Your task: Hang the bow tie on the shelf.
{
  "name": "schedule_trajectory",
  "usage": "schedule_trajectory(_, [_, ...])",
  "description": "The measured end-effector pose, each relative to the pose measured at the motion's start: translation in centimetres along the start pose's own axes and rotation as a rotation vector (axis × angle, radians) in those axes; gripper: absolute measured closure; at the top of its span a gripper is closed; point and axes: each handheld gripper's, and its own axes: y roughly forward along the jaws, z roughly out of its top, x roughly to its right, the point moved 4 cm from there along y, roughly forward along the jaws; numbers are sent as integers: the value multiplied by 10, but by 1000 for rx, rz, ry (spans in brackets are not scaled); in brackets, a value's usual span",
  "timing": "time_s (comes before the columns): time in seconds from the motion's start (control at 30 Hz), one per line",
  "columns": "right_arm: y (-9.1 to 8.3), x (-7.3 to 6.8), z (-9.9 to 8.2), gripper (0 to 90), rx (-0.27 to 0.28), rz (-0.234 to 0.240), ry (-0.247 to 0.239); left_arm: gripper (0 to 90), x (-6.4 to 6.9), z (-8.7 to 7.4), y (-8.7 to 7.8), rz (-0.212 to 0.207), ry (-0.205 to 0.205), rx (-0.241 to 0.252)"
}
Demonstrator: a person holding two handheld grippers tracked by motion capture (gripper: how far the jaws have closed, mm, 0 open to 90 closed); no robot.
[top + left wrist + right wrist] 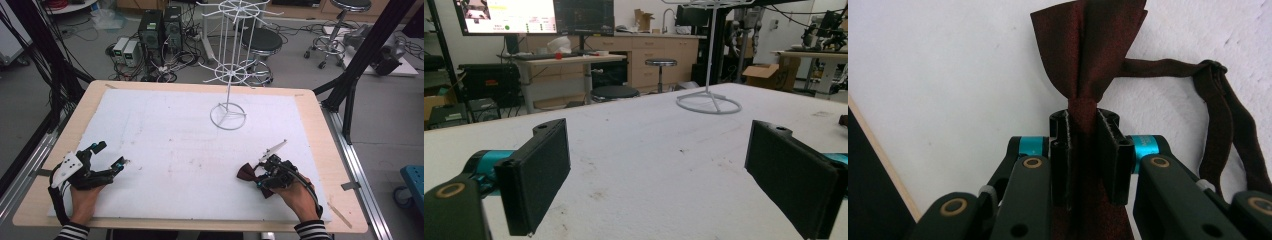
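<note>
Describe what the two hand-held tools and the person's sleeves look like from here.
Both tools are black with teal joints and brass-coloured pivot rivets. The left tool carries a pale three-cornered plate on top, and its jaws are flat black rectangular pads. A black cable trails from the right tool. The sleeves are black-and-white striped.
</note>
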Motion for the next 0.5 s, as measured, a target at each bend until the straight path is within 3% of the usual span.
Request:
schedule_trajectory(0.23, [-9,0,5,778,69,9,6,112,0,0,0,0,1,0])
schedule_trajectory(0.5, [-25,1,12,778,198,36,23,113,0,0,0,0,0,0])
